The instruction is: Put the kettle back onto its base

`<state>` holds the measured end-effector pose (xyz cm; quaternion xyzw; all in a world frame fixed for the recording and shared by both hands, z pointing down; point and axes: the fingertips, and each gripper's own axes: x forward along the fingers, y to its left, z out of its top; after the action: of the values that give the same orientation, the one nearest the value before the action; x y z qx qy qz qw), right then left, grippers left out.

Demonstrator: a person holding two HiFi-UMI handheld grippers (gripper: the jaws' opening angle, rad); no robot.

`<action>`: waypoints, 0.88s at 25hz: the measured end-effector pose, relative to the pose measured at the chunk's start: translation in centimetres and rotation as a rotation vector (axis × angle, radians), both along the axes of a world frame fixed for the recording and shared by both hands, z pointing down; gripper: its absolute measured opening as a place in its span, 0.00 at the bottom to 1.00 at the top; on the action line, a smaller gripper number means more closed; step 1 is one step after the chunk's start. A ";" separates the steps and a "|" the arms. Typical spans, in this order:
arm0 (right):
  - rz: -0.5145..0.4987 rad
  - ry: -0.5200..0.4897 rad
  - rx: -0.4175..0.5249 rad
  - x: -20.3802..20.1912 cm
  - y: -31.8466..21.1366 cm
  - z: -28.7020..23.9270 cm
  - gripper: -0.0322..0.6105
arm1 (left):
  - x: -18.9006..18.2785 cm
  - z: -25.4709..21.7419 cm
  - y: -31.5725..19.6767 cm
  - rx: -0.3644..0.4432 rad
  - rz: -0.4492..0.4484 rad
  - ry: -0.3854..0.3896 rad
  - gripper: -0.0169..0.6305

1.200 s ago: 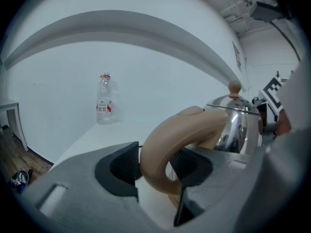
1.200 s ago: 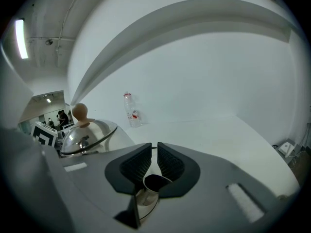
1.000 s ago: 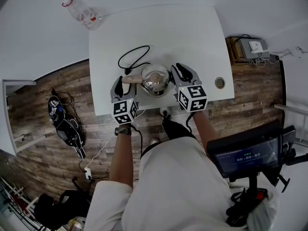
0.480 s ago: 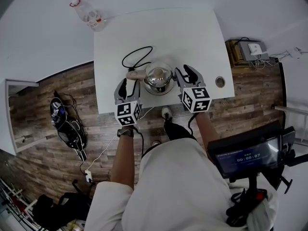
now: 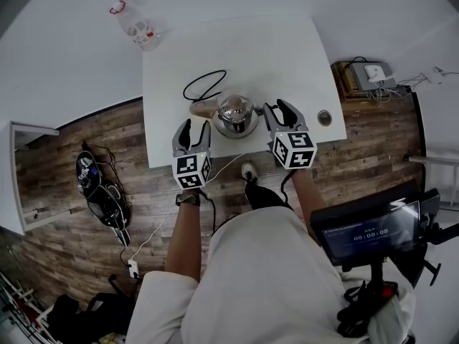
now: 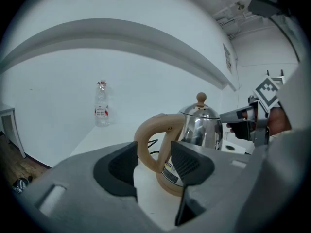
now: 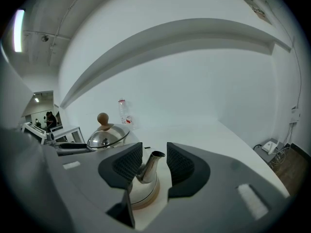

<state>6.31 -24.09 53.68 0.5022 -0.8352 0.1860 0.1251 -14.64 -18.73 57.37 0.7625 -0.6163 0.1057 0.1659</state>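
A shiny steel kettle (image 5: 236, 113) with a wooden knob stands on its beige base (image 7: 144, 196), near the front edge of the white table (image 5: 272, 49). Its beige loop handle (image 6: 153, 141) points toward my left gripper (image 5: 195, 126). That gripper is open just short of the handle, which shows through the gap between the jaws without touching them. On the kettle's right side my right gripper (image 5: 280, 108) is also open. In the right gripper view the spout (image 7: 149, 165) lies ahead of the right gripper (image 7: 153, 161), clear of the pads (image 7: 127, 164).
A black power cord (image 5: 204, 84) loops on the table behind the kettle. A plastic water bottle (image 5: 138, 26) stands at the far left corner. A round cable hole (image 5: 325, 117) sits near the right front edge. The wooden floor (image 5: 86, 142) holds bags and cables.
Both grippers have drawn back from the kettle toward the table's front edge. The right jaws have come open off the kettle's side. The kettle stays put.
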 end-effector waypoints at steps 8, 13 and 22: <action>0.027 0.010 0.033 1.1 3.1 -2.0 0.29 | 1.3 -2.8 2.4 0.026 0.023 0.058 0.36; 0.012 0.028 0.068 0.8 5.9 -4.1 0.29 | 2.1 -5.8 4.8 0.057 0.044 0.059 0.26; 0.010 0.072 0.222 0.2 11.9 -11.4 0.08 | 3.1 -12.9 10.1 0.150 0.058 0.054 0.04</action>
<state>6.53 -12.16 42.27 0.5237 -0.8430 0.0749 0.0975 -11.54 -8.65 44.51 0.7930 -0.5954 0.0431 0.1217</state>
